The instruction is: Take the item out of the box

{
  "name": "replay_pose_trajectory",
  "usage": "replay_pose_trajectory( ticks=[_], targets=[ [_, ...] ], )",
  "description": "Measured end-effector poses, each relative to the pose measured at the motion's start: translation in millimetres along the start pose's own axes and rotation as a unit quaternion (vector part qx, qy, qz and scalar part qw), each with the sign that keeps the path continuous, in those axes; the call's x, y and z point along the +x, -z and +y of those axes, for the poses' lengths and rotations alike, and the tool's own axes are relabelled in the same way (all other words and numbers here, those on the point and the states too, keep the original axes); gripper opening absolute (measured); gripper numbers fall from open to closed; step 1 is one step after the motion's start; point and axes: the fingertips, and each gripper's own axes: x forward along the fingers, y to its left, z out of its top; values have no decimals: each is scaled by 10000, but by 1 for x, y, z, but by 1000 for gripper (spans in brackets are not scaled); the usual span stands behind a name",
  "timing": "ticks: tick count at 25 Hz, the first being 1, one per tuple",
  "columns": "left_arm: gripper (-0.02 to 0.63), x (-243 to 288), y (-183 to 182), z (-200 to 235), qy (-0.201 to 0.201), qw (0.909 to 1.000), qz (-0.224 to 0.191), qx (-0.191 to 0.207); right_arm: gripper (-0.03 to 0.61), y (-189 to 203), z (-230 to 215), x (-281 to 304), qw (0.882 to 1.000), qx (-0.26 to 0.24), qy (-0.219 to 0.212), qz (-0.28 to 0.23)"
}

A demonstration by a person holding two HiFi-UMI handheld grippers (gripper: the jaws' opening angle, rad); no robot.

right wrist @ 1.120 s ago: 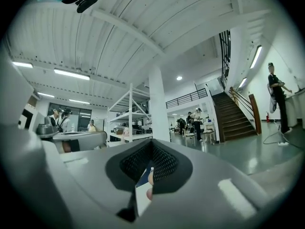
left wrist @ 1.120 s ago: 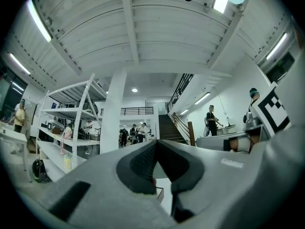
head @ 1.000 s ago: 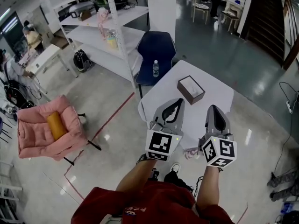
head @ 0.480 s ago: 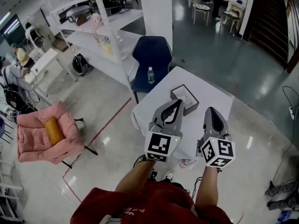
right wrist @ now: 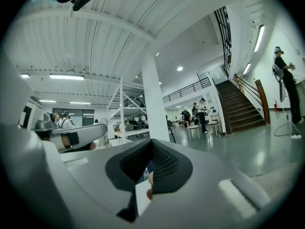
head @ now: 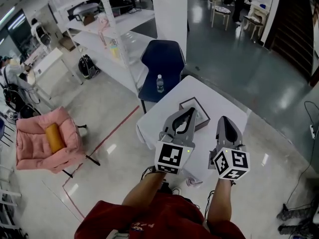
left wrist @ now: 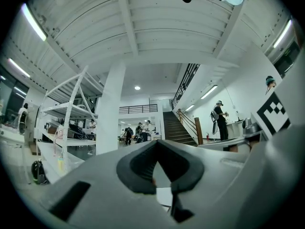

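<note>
On the white tabletop (head: pixel 225 107), which stands in front of a blue chair (head: pixel 160 63), the box (head: pixel 201 114) sits untouched, partly hidden behind the left tool (head: pixel 190 111). I cannot tell what is inside it. Both tools are held above the near side of the tabletop. The left tool's jaws are together with nothing between them, and the right tool (head: pixel 224 121) is likewise closed and empty. The task looks unstarted: reaching in, gripping and lifting the item out all remain. A small bottle (head: pixel 159 83) stands on the chair.

A dark blue chair (head: pixel 163 59) stands at the far edge of the white table (head: pixel 219 104), with a water bottle (head: pixel 160 83) upright on its seat. White shelving (head: pixel 107 31) runs to its left. On the floor, a pink armchair (head: pixel 42 143) holds an orange bolster (head: pixel 54 137).
</note>
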Motion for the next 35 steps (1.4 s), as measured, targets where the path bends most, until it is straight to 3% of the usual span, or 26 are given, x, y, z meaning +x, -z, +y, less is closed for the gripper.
replay_pose_trajectory(
  ticks=[9,24,35],
  targets=[
    [2,54,17,39,81,9999,0,-117,2,5,-10,64,9999,-64,35,85],
    [2,160,38,141,463,9988,-32,-159,3,8,-13,211,9990,-181,360,206],
    [2,209,68,172,715,9973,73,-135,3,33,-31,269,9962,-131,678,524]
  ],
)
